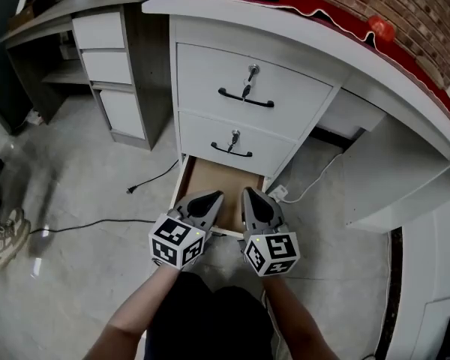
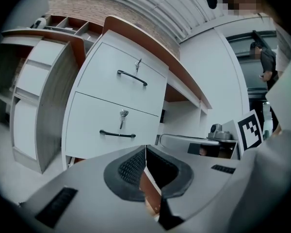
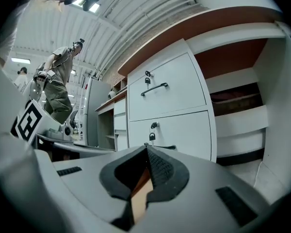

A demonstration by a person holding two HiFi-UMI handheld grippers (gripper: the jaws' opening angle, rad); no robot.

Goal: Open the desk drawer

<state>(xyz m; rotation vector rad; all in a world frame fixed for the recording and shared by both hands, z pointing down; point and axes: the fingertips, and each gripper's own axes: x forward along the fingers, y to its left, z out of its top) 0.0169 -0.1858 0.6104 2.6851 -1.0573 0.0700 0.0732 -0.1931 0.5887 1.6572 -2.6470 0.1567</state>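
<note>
Drawer (image 1: 219,187) open above grey floor (image 1: 82,178); brick wall (image 1: 414,6) behind desk (image 1: 300,33).

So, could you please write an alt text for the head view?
The bottom drawer of a white desk stands pulled out, showing its brown inside, below two closed drawers with black handles. The person's left claw and right claw, both shut and empty, are held side by side above it.

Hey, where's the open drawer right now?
In the head view it's lower centre: the open bottom drawer juts out beneath the shut middle drawer, with the left gripper and right gripper overlapping its near end.
</note>
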